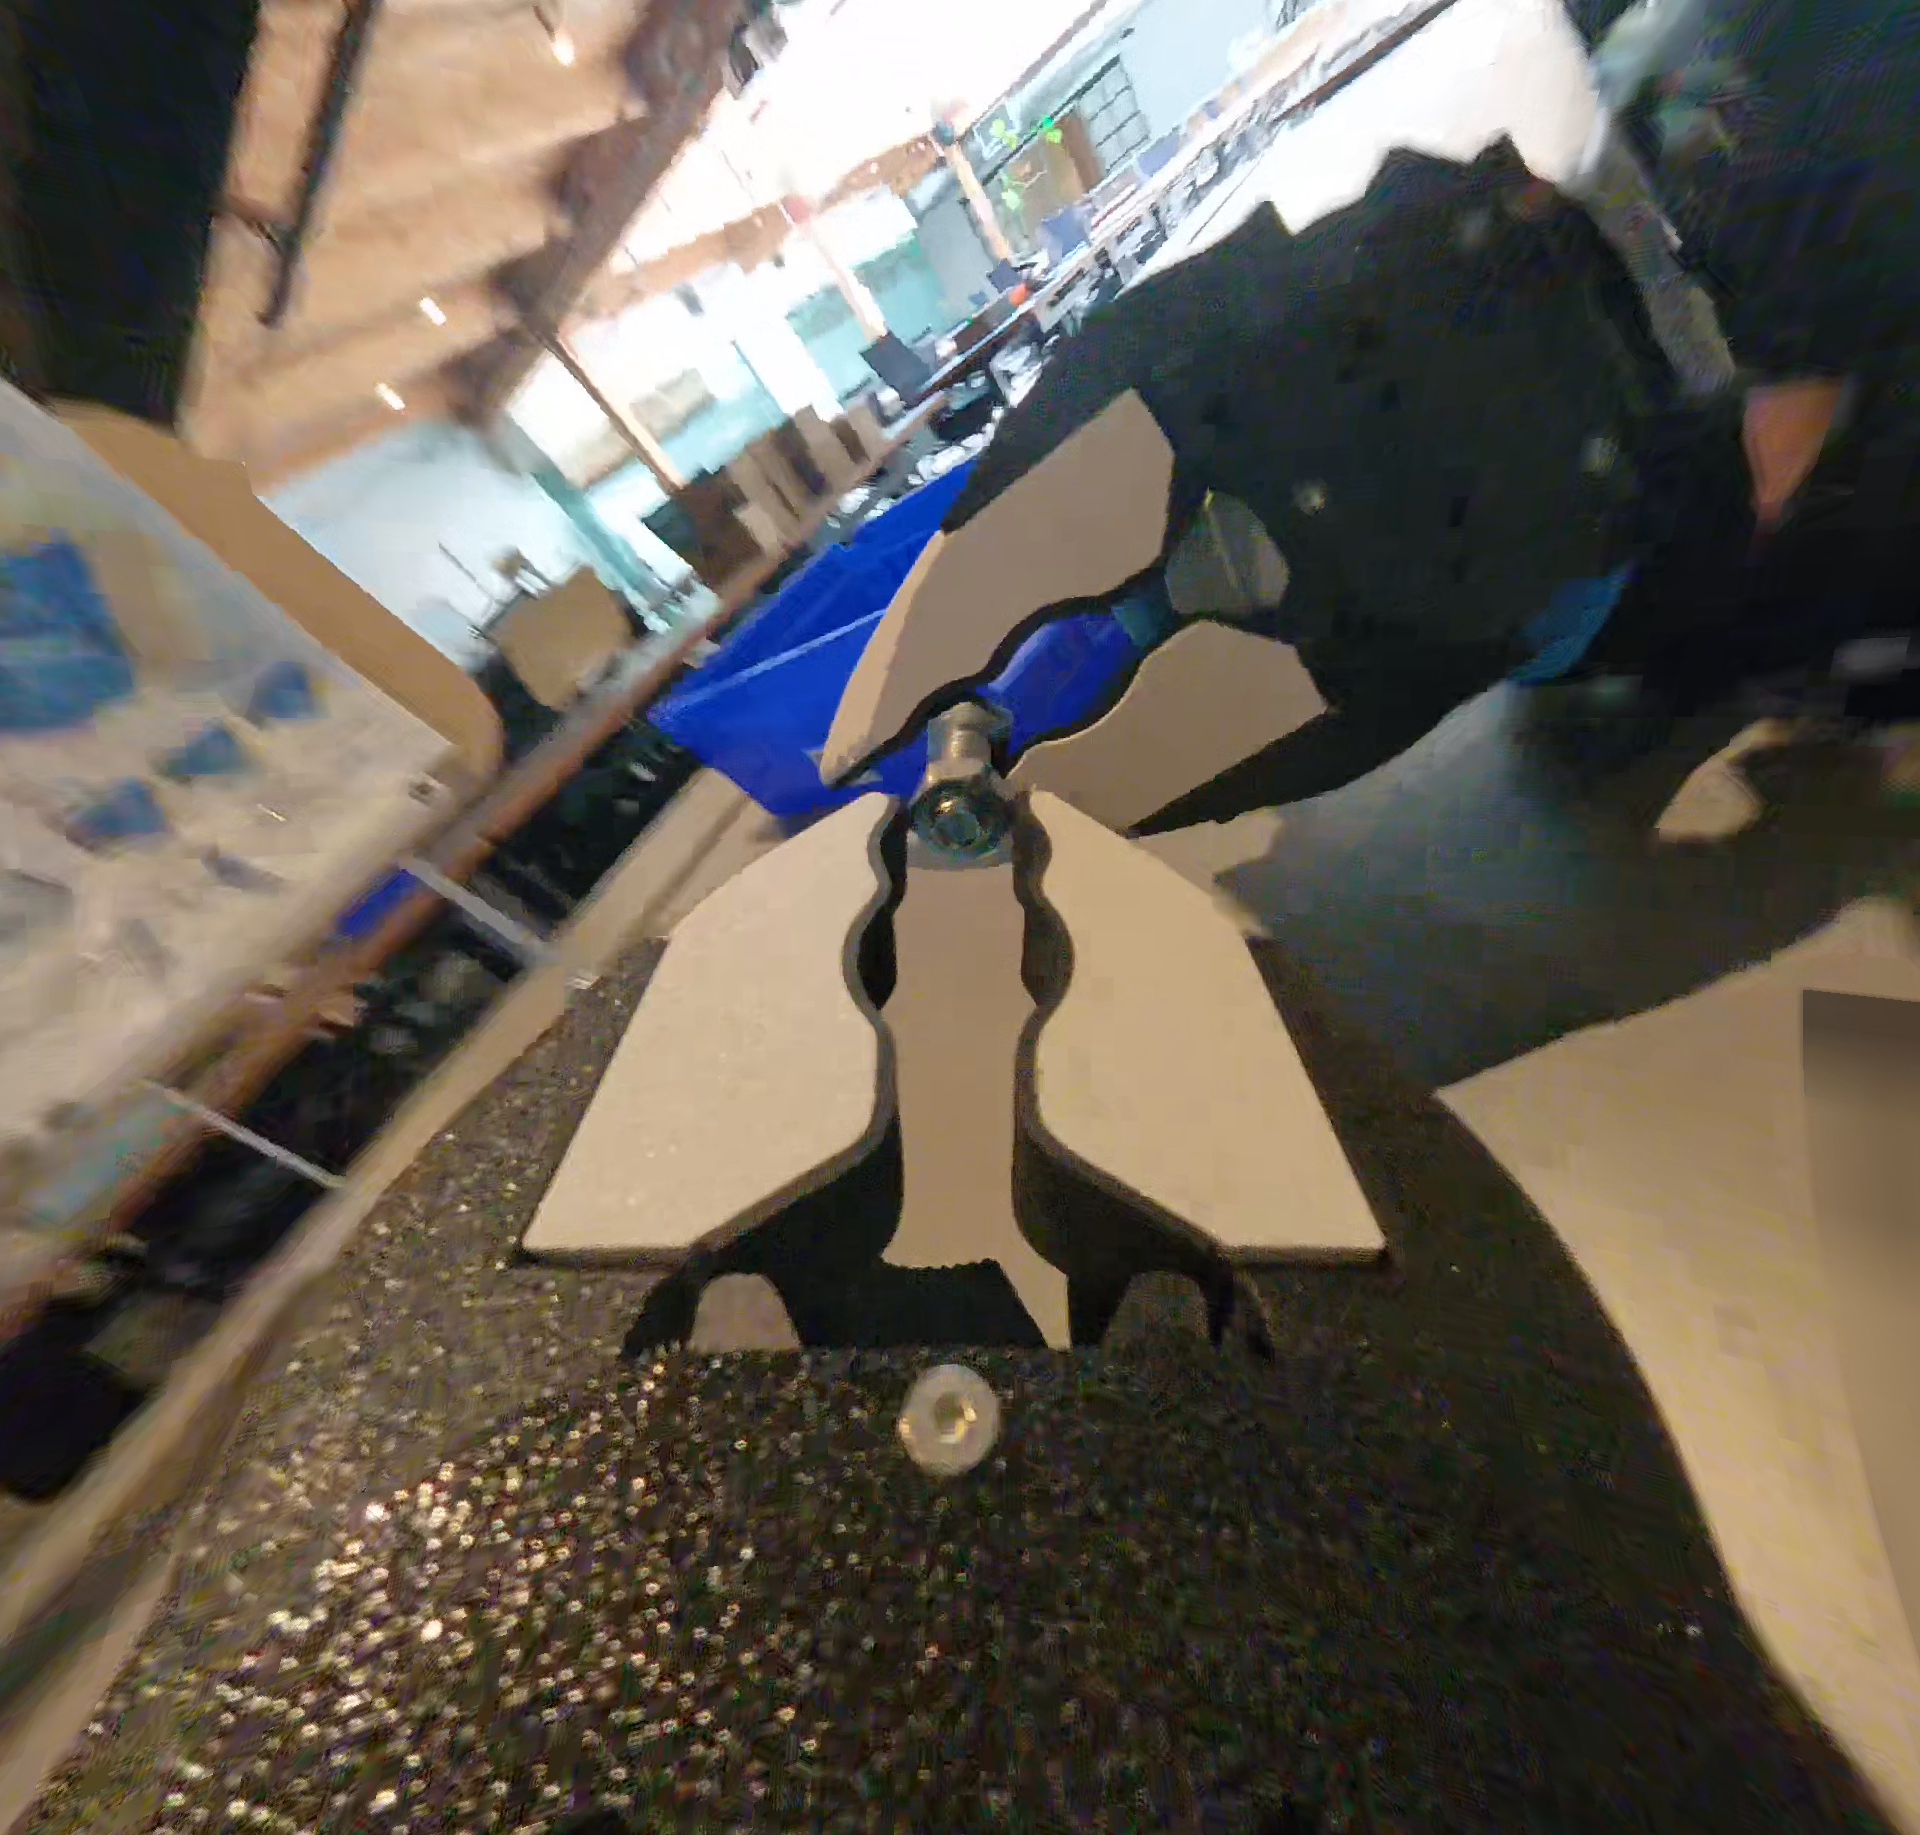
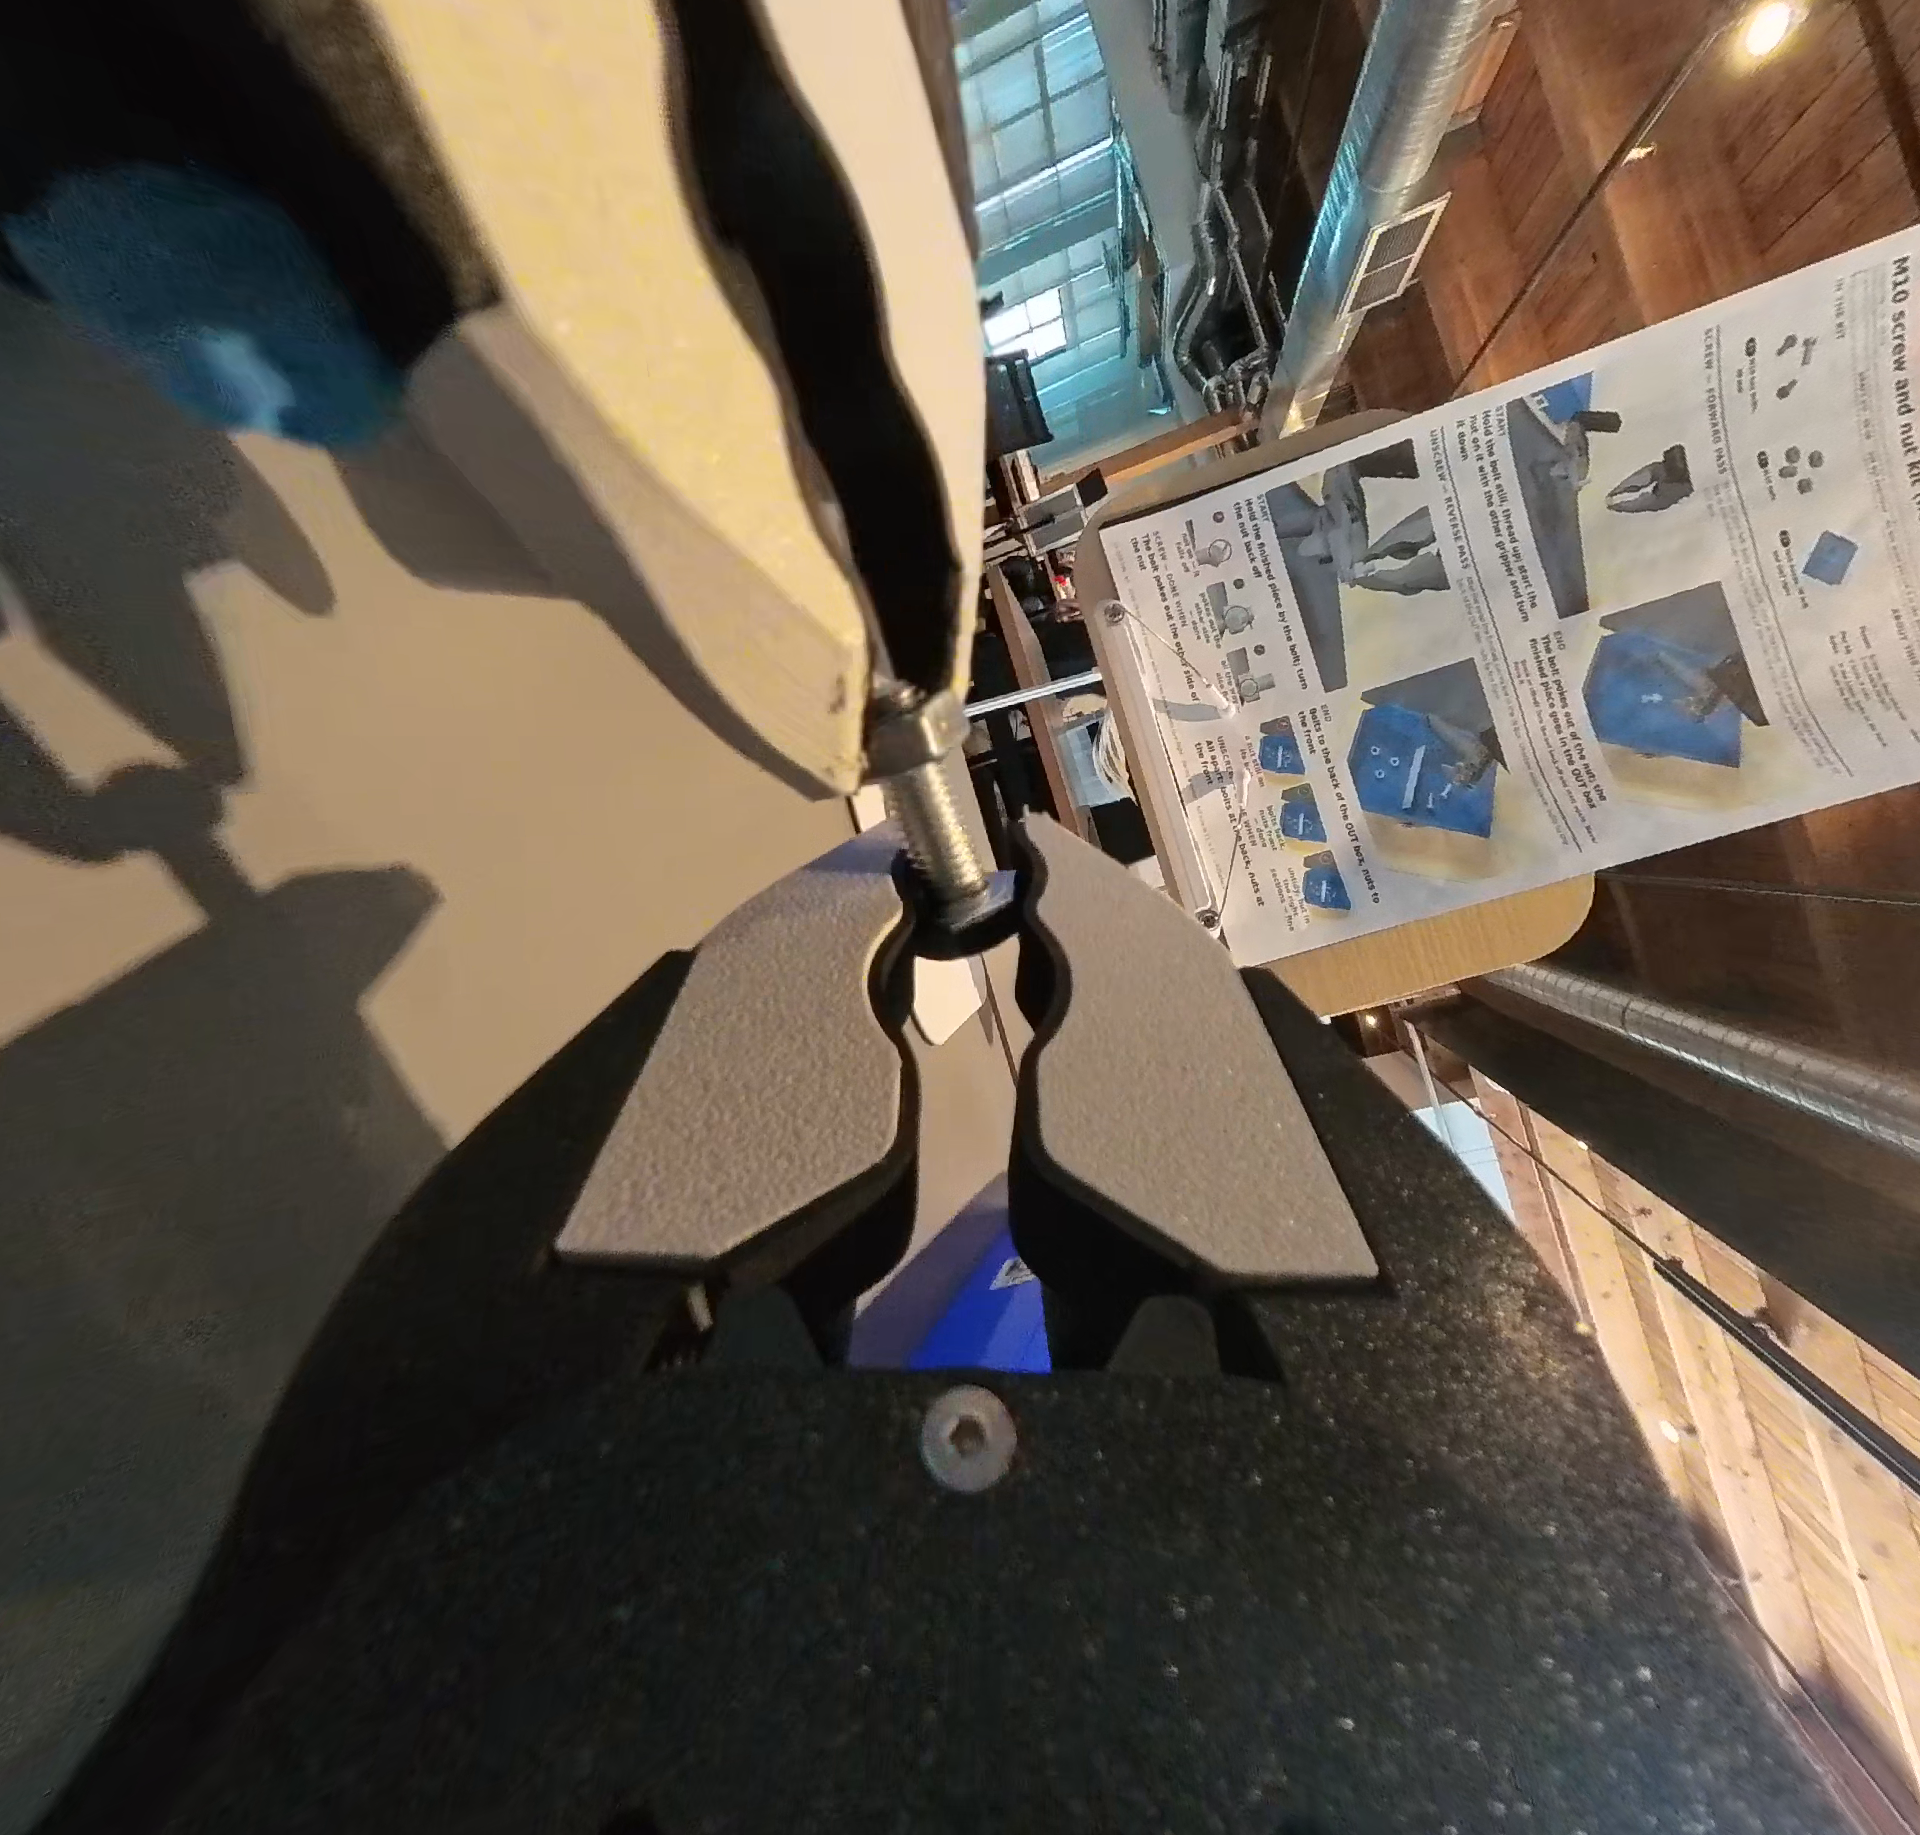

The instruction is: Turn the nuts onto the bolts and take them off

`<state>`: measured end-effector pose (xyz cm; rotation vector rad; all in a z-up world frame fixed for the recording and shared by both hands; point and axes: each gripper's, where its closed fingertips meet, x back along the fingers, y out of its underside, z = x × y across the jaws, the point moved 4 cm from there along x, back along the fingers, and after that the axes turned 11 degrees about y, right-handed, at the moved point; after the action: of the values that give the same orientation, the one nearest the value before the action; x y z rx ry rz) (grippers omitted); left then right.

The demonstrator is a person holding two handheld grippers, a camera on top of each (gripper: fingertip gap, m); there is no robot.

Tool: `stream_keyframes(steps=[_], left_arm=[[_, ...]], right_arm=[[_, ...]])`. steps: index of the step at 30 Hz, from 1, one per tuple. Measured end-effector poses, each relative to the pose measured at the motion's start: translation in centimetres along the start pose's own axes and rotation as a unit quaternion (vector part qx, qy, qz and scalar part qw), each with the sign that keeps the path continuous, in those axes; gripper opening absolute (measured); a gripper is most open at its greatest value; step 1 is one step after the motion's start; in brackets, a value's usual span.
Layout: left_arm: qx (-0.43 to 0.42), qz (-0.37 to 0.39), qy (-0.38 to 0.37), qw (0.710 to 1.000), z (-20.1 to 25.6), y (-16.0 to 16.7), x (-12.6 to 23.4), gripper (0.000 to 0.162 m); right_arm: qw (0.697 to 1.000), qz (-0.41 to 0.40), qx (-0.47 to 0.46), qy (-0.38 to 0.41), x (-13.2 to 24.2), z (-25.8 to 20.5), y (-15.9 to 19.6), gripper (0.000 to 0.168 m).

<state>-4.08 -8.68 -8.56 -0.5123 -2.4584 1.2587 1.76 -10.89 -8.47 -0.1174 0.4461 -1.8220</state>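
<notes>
A silver bolt (image 2: 928, 829) is held in the air between my two grippers. My left gripper (image 1: 956, 817) is shut on its hexagonal head end (image 1: 954, 835). In the right wrist view the left gripper (image 2: 902, 707) comes in from above, closed on that silver hex (image 2: 920, 731). My right gripper (image 2: 961, 902) is shut on a dark, shadowed nut (image 2: 964, 921) at the other end of the thread. In the left wrist view the right gripper (image 1: 966, 746) faces mine, closed on the far end of the bolt (image 1: 961, 727).
A blue bin (image 1: 774, 715) stands on the beige table (image 2: 416, 798) behind the grippers and also shows under my right gripper (image 2: 956, 1307). An instruction sheet on a wooden board (image 2: 1455, 590) stands nearby. A person in dark clothes (image 1: 1818, 227) is at the right.
</notes>
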Motion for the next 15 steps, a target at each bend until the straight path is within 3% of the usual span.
stream_keyframes(steps=[2, 4, 6, 9, 15], left_arm=[[-0.113, -0.036, -0.035, 0.992, 0.2, 0.0, -0.1, 0.02], [-0.14, -0.04, -0.051, 0.988, 0.3, -0.1, -0.2, 0.021], [-0.092, -0.005, -0.032, 0.995, 0.3, -0.5, -0.1, 0.033], [0.004, 0.052, -0.011, 0.999, -0.4, -1.2, 0.5, 0.037], [0.135, 0.053, 0.036, 0.989, -0.8, -0.1, 0.4, 0.018]], right_arm=[[1.0, -0.002, 0.003, 0.0, 0.0, 0.0, 0.1, 0.013], [1.0, -0.001, 0.002, 0.0, 0.0, 0.0, 0.0, 0.014], [1.0, 0.0, 0.0, 0.001, 0.0, 0.1, 0.0, 0.014], [1.0, 0.0, 0.001, 0.001, 0.0, 0.1, 0.0, 0.014], [1.0, 0.0, 0.002, 0.0, -0.1, 0.0, 0.0, 0.014]])
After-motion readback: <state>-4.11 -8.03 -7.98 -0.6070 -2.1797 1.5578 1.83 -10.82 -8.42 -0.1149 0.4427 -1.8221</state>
